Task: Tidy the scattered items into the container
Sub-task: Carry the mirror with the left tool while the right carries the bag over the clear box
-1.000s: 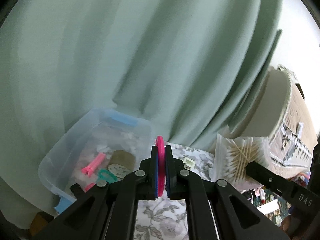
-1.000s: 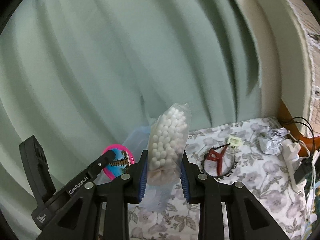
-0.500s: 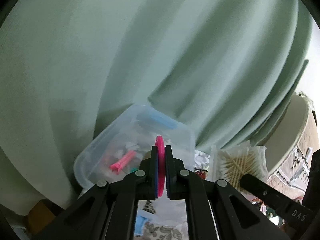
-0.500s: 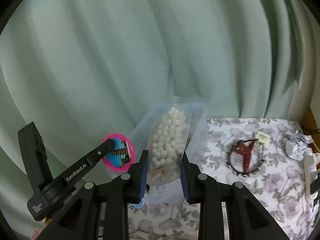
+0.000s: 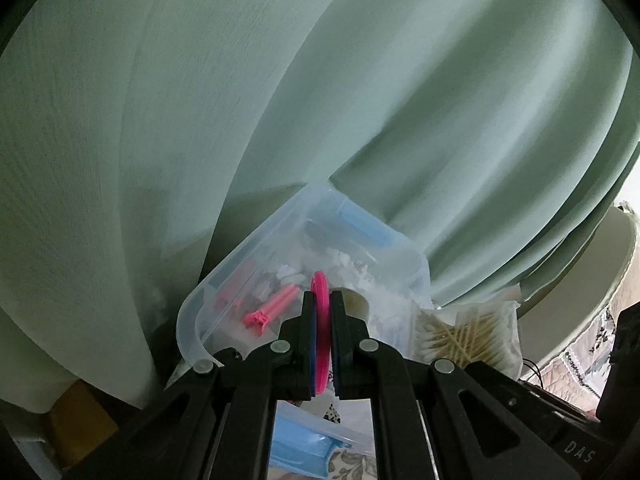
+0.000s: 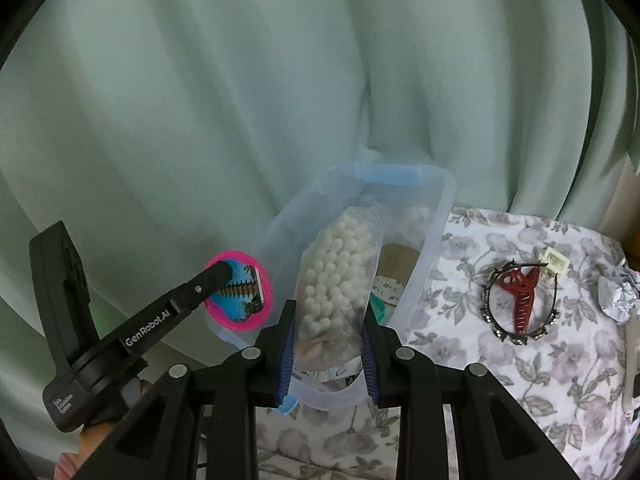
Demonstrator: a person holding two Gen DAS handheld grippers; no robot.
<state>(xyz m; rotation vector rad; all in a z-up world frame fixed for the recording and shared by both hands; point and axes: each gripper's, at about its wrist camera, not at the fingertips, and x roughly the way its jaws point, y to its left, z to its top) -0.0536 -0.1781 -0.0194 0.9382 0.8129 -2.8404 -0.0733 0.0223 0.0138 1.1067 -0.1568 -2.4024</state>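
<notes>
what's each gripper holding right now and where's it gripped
Left gripper pinches a round pink disc edge-on at its rim. Right gripper clamps a clear bag of cotton swabs across its lower part.

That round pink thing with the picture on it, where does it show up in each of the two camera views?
Left wrist view: the pink disc is edge-on at bottom centre, pinched in the left tool.
Right wrist view: the pink disc faces the camera at lower left, beside the bin.
Shared landmark: the clear plastic bin with blue latches.
</notes>
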